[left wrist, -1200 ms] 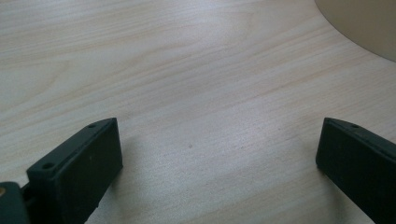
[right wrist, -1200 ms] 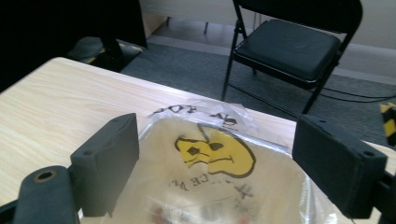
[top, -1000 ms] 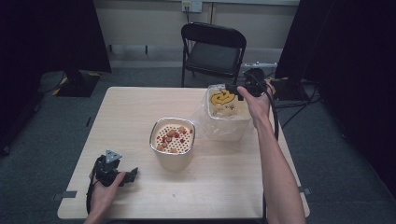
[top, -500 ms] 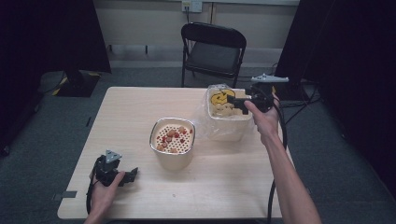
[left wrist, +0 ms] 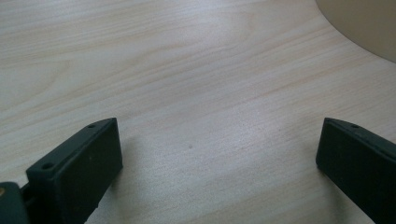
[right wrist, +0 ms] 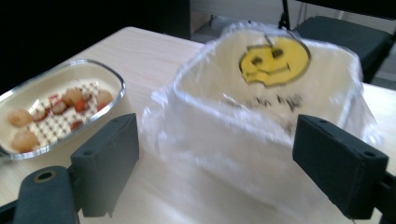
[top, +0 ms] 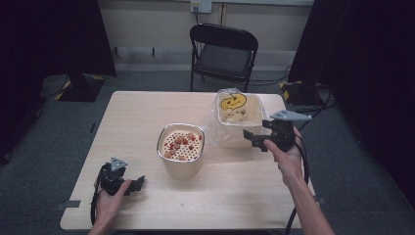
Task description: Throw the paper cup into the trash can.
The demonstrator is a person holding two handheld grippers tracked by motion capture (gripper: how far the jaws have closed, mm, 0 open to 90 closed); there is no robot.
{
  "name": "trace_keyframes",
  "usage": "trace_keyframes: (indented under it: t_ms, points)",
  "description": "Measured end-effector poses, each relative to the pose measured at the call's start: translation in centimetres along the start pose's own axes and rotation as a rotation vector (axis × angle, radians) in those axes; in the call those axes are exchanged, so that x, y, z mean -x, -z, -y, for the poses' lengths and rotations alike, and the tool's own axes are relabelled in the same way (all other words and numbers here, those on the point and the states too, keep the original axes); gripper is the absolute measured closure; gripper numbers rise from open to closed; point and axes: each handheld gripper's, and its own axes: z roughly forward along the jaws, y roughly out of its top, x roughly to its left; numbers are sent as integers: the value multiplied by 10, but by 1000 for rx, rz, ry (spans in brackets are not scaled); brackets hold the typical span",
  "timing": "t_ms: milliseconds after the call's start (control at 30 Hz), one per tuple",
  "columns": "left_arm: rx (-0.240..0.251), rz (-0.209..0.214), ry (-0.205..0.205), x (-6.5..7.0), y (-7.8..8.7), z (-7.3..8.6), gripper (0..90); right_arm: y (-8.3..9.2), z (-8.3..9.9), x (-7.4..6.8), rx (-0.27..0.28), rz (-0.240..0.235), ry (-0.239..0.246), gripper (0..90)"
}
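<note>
Plastic-bagged container (top: 238, 113) sits at the table's (top: 147, 112) far right; my right gripper (top: 255, 139) has pulled back, jaws wide and empty. Left gripper (top: 137, 182) rests open. Regrasp looks next.

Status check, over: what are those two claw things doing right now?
Right gripper open beside bagged container. Left gripper open on table. Strainer bowl nearby, nothing blocking.

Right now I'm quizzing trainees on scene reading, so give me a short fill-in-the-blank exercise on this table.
The printed face on the plastic bag is coloured ____.
The right gripper has its fingers ____, aimed at the bag.
The left gripper rests on the ____ with nothing between its fingers.
The food pieces lie in the ____-rimmed bowl.

Missing words: yellow; open; table; metal
</note>
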Motion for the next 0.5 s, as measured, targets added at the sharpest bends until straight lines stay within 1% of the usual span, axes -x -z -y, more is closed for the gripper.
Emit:
trace_keyframes:
  t_ms: [100,133,200,300,367,400,433,467,500]
  points:
    - [0,0,-1,0,0,0,0,8,15,-1,1,1,-9,140]
    - [0,-1,-1,0,0,0,0,10,21,0,-6,0,-3,140]
    - [0,0,-1,0,0,0,0,13,34,2,-21,1,-8,140]
    - [0,0,-1,0,0,0,0,13,56,7,-64,22,-22,140]
    - [0,0,0,0,0,0,0,13,71,10,-87,14,-34,140]
    - [0,-1,1,0,0,0,0,13,77,12,-103,20,-36,140]
    - [0,-1,1,0,0,0,0,13,77,12,-103,20,-36,140]
    - [-1,-1,-1,0,0,0,0,13,90,17,-117,52,-39,140]
    - [0,0,0,0,0,0,0,13,94,19,-120,59,-44,140]
